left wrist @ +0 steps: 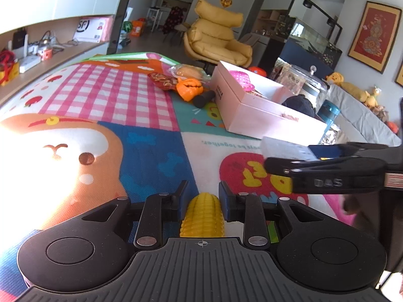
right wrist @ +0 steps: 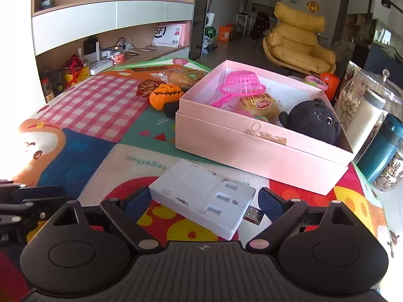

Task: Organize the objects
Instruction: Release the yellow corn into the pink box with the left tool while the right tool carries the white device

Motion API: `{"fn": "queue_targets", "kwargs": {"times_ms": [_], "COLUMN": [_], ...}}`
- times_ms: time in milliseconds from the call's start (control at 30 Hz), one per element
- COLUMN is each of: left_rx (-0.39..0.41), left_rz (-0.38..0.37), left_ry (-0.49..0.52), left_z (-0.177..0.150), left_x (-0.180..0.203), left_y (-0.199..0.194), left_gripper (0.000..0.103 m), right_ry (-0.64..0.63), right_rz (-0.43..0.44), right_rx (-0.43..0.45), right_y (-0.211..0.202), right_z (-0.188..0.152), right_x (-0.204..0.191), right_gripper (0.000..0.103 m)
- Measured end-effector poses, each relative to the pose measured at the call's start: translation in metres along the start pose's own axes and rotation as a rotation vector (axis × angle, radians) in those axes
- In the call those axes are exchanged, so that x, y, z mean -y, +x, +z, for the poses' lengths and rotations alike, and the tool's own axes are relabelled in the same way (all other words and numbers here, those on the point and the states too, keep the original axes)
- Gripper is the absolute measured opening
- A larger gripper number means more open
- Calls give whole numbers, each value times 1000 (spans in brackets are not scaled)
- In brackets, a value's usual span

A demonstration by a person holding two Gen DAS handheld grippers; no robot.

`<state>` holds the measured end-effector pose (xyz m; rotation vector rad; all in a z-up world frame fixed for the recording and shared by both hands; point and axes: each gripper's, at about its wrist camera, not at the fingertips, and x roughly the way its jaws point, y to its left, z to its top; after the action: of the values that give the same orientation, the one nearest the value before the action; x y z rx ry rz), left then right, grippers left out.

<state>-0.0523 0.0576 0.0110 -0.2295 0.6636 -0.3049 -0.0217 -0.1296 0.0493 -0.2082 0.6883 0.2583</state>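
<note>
My left gripper (left wrist: 202, 192) is shut on a yellow toy corn cob (left wrist: 202, 215), held over the colourful play mat (left wrist: 141, 130). My right gripper (right wrist: 204, 198) is shut on a flat white power strip (right wrist: 201, 196), its USB plug sticking out to the right; this gripper shows at the right of the left wrist view (left wrist: 289, 156). An open pink box (right wrist: 252, 151) lies ahead of it with a pink toy strainer (right wrist: 241, 83), a packaged bun (right wrist: 259, 105) and a black plush toy (right wrist: 312, 120) inside. An orange toy pumpkin (right wrist: 166, 95) lies left of the box.
Snack packets (right wrist: 176, 75) and a dark cylinder (left wrist: 204, 98) lie by the pumpkin. Glass jars (right wrist: 372, 105) and a teal bottle (right wrist: 380, 151) stand right of the box. A shelf unit (right wrist: 100, 37) is at the back left, a yellow armchair (right wrist: 297, 42) behind.
</note>
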Motion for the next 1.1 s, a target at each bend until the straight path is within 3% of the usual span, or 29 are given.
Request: {"fn": "queue_targets", "kwargs": {"times_ms": [300, 400, 533, 700, 800, 867, 967, 1100], "left_rx": [28, -1, 44, 178, 259, 271, 198, 197], "left_rz": [47, -7, -82, -139, -179, -205, -132, -143], "left_ry": [222, 200, 215, 204, 199, 192, 91, 18], "left_z": [-16, -3, 42, 125, 160, 169, 167, 154], "left_x": [29, 34, 55, 93, 110, 111, 99, 77], "left_y": [-11, -13, -19, -4, 31, 68, 116, 118], "left_gripper": [29, 29, 29, 29, 30, 33, 31, 31], "right_ry": [10, 12, 19, 38, 63, 76, 75, 57], "right_rz": [-11, -18, -4, 19, 28, 28, 6, -5], "right_rx": [70, 92, 121, 174, 197, 203, 203, 201], "right_y": [-52, -58, -66, -78, -80, -79, -77, -78], "right_z": [-24, -32, -40, -43, -41, -39, -39, -36], "right_x": [27, 32, 39, 49, 56, 59, 61, 65], "right_gripper": [92, 92, 92, 92, 92, 92, 92, 92]}}
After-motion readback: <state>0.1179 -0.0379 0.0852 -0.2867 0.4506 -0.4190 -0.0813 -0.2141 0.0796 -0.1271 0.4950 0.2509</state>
